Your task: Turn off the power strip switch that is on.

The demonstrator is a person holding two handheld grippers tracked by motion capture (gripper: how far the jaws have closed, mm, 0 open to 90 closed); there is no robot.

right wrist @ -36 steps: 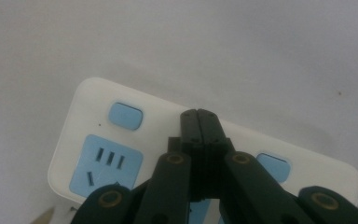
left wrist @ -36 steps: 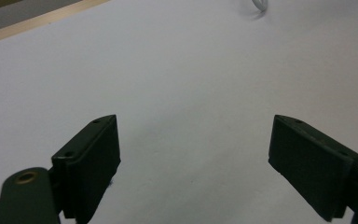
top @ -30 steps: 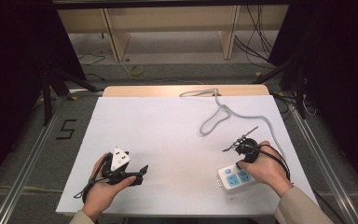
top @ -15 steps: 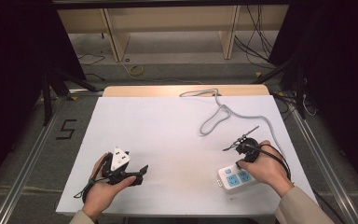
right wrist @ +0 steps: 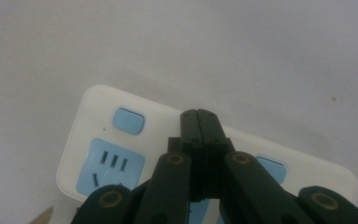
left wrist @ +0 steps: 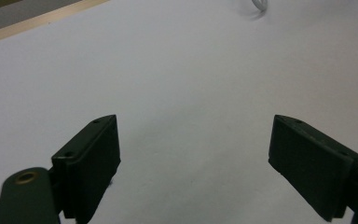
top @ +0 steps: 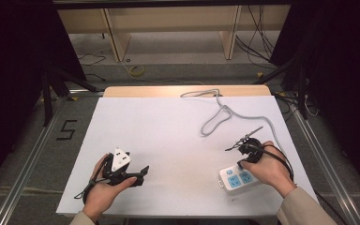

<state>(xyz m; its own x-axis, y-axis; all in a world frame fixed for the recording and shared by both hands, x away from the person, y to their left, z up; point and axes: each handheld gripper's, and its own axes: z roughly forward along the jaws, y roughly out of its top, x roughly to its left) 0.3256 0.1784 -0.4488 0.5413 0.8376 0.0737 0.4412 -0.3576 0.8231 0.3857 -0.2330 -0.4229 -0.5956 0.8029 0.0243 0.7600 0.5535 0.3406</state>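
Note:
A white power strip (top: 232,182) with light blue sockets and a blue switch lies near the table's front right corner. A grey cable (top: 225,112) loops across the table behind it towards the far edge. My right gripper (top: 242,165) points down at the strip. In the right gripper view its jaws (right wrist: 199,119) are pressed together over the middle of the power strip (right wrist: 116,149), with nothing between them; whether they touch it is unclear. My left gripper (top: 140,171) rests at the front left, pointing right. Its jaws (left wrist: 193,144) stand wide open over bare table.
The white table top (top: 168,131) has a wooden strip (top: 168,90) along its far edge. A bit of the grey cable (left wrist: 260,3) shows at the top of the left gripper view. Shelving and loose wires lie on the floor beyond the table.

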